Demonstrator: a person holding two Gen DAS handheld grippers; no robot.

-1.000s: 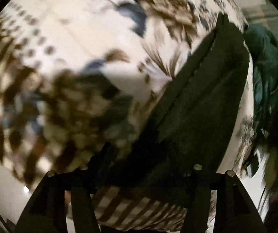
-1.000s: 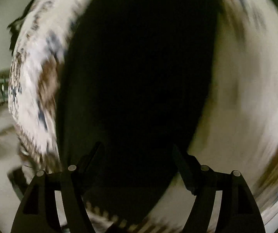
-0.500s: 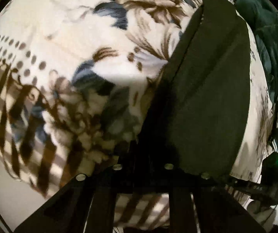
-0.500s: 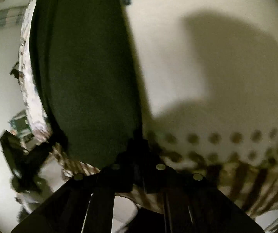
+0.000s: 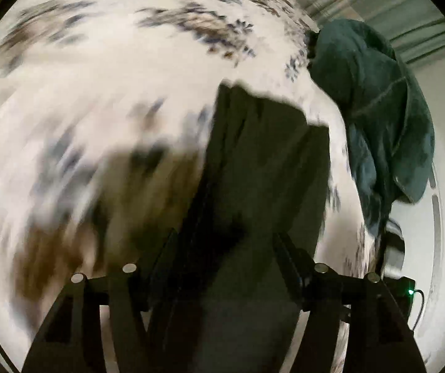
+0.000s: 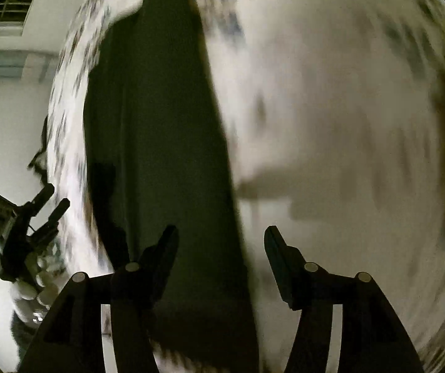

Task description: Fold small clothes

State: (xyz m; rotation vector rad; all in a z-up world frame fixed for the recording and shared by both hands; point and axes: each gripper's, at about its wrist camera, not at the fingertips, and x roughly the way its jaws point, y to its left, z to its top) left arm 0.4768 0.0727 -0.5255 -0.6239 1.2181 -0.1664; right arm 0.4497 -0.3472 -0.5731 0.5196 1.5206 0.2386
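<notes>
A dark garment [image 5: 262,161] lies folded in a long strip on a white floral blanket [image 5: 98,77]. My left gripper [image 5: 225,242] is open just above the garment's near end, with nothing between its fingers. In the right wrist view the same garment [image 6: 160,124] runs away from me as a tall dark strip. My right gripper [image 6: 222,242] is open over the garment's near right edge, empty. The left gripper [image 6: 26,227] shows at the far left of that view. Both views are motion-blurred.
A heap of dark green clothes [image 5: 374,108] lies at the blanket's far right edge. A small device with a green light [image 5: 410,292] sits off the blanket at lower right. Pale floor [image 6: 2,130] and a wall lie beyond the blanket's left edge.
Both grippers were shut on the garment's edge half a second ago; both have opened, let go and pulled back. The garment now lies folded narrower.
</notes>
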